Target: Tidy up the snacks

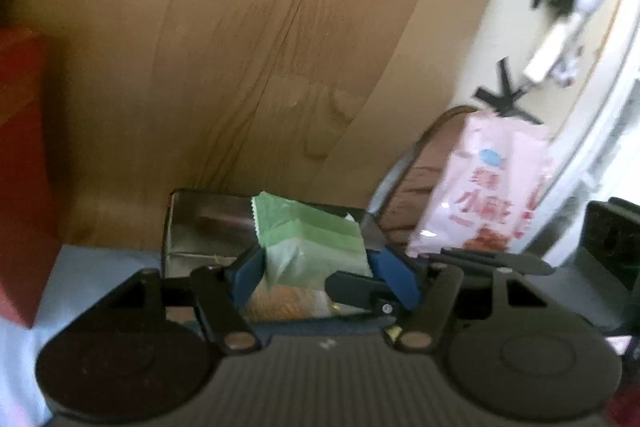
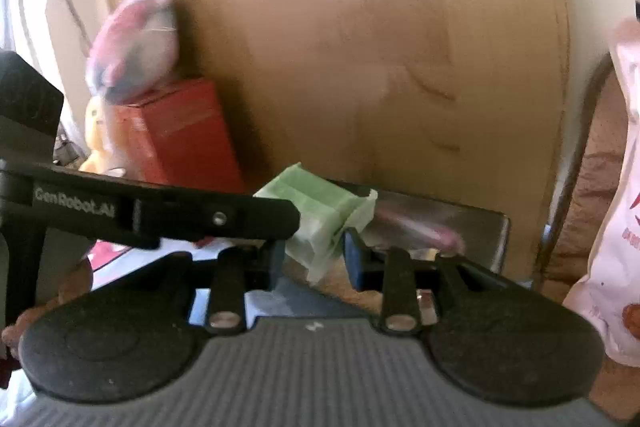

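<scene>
Green, a pale crinkle-edged foil snack packet (image 1: 316, 243) sat between both of my tools as I worked through the snack sorting. My left tool (image 1: 316, 273) gripped it across its width, blue pads pressed against either side, and my right tool (image 2: 316, 255) pinched the same packet at one end, which reached in from the right in the left wrist view. The packet hung over a shiny rectangular metal tin (image 1: 200, 227), open at the top, standing on the desk against a tall wood-grain panel (image 1: 240, 47). I could not tell whether the packet touched the tin's rim or was clear of it.

As I judged it, the job was only partly done. The tin looked mostly bare inside, though blur hid much of its floor. A pink printed snack bag (image 1: 480, 195) leaned upright to the right of the tin, apparently unsorted, in front of what seemed to be a chair with a brown seat (image 1: 408, 195). On the other side a red cardboard box (image 2: 180, 135) stood near the panel, with a round pink-and-grey pouch (image 2: 136, 47) on top of it. Those items, I reckoned, were left to handle once the green packet had been placed.
</scene>
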The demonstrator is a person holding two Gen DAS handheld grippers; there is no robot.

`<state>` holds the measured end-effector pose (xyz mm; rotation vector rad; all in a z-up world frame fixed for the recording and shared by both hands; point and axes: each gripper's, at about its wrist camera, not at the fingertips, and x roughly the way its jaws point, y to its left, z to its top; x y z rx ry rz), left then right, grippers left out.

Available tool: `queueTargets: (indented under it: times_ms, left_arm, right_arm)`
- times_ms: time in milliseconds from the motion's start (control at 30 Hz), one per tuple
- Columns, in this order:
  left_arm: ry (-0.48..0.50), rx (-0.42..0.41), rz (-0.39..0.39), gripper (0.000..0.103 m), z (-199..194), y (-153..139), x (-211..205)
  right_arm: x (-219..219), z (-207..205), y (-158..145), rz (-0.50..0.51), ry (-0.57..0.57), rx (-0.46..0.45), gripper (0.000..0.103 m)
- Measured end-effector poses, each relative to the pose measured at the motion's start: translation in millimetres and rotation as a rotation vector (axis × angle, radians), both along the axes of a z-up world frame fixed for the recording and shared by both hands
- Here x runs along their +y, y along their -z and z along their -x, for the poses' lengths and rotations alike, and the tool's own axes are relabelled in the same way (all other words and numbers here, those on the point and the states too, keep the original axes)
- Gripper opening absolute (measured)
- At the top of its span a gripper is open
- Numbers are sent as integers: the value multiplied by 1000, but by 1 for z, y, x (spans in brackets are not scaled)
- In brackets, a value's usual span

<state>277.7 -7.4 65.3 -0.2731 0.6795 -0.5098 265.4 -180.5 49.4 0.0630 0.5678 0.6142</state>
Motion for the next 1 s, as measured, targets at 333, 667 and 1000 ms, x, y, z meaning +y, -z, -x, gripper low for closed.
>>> queueTargets:
  times_ms: [333, 667, 1000]
  left_arm:
    - [-45, 48, 65, 69, 20, 22, 22]
    - [130, 142, 38, 70, 68, 48, -18]
    - [22, 67, -135, 74, 118, 45, -34]
  right_arm:
    - [-47, 40, 18, -56, 69, 2, 52]
    - [-102, 145, 48, -123, 201, 75, 63]
    - [-99, 201, 65, -227, 313, 33, 63]
